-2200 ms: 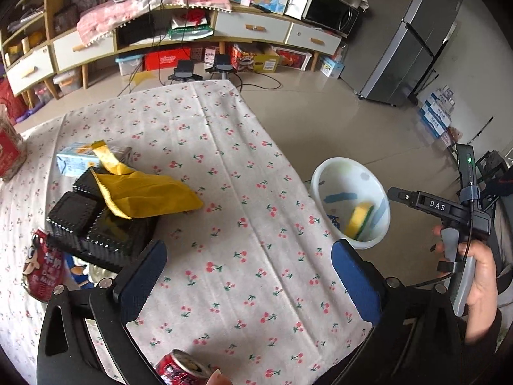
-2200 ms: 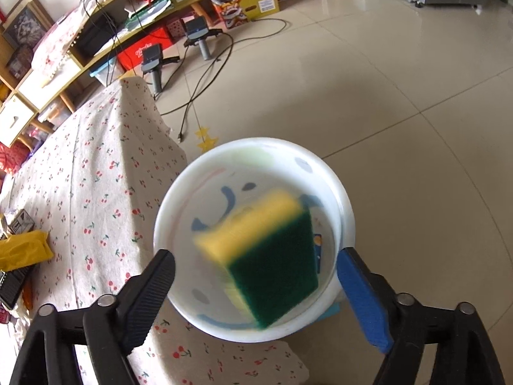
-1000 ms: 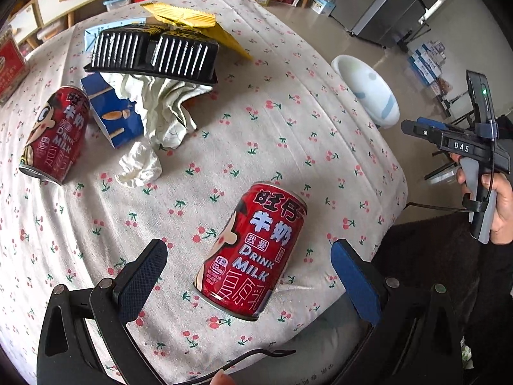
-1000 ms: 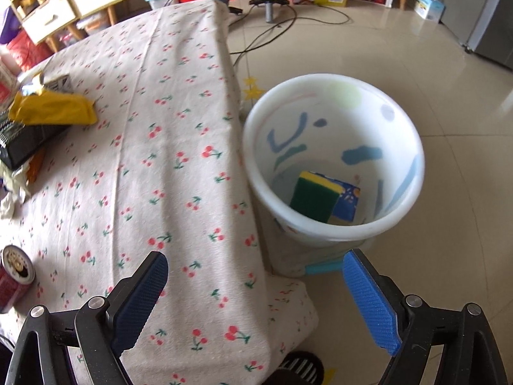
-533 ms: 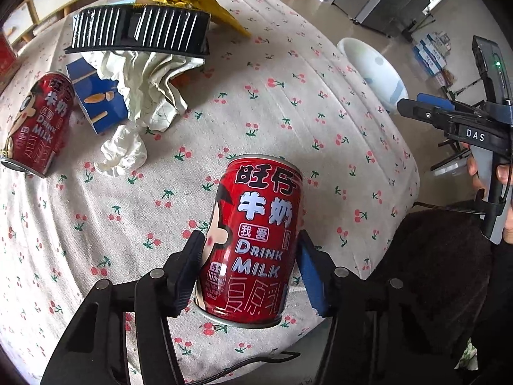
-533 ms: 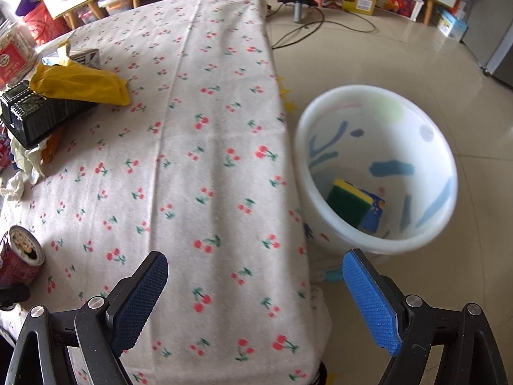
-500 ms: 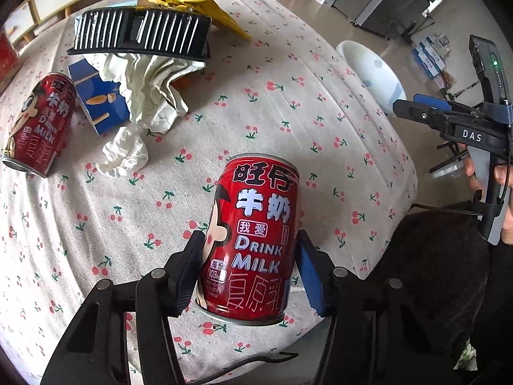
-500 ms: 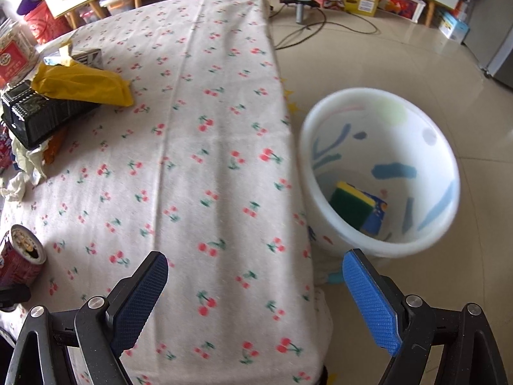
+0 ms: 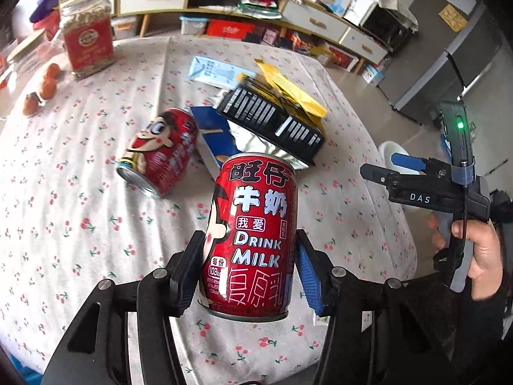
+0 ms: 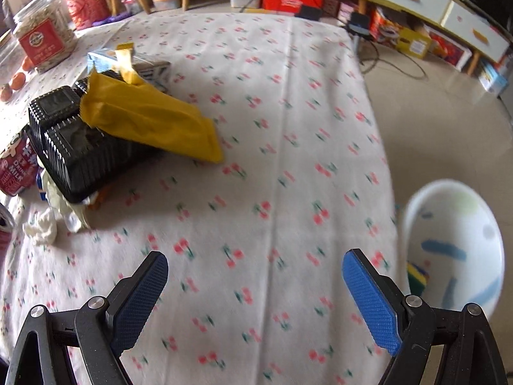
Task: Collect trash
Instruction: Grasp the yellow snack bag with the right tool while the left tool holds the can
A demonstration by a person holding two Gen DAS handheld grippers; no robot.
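My left gripper (image 9: pixel 248 266) is shut on a red milk can (image 9: pixel 253 234) and holds it upright above the cherry-print tablecloth (image 9: pixel 80 224). A second red can (image 9: pixel 160 150) lies on its side beyond it, next to a blue carton (image 9: pixel 213 138), a black plastic tray (image 9: pixel 272 118) and a yellow wrapper (image 9: pixel 288 89). My right gripper (image 10: pixel 255 276) is open and empty over the table's near edge; it also shows in the left wrist view (image 9: pixel 413 189). The white bin (image 10: pixel 455 243) on the floor at right holds a yellow-green sponge (image 10: pixel 416 280).
A jar with a red label (image 9: pixel 88 38) and small oranges (image 9: pixel 45 86) sit at the table's far left. Crumpled white tissue (image 10: pixel 41 226) lies beside the tray (image 10: pixel 80 147). Low cabinets, boxes and cables line the far wall; a grey fridge (image 9: pixel 455 61) stands at right.
My left gripper has lifted the red can off the cloth and tilted it upright. My right gripper has swung left from the bin toward the table.
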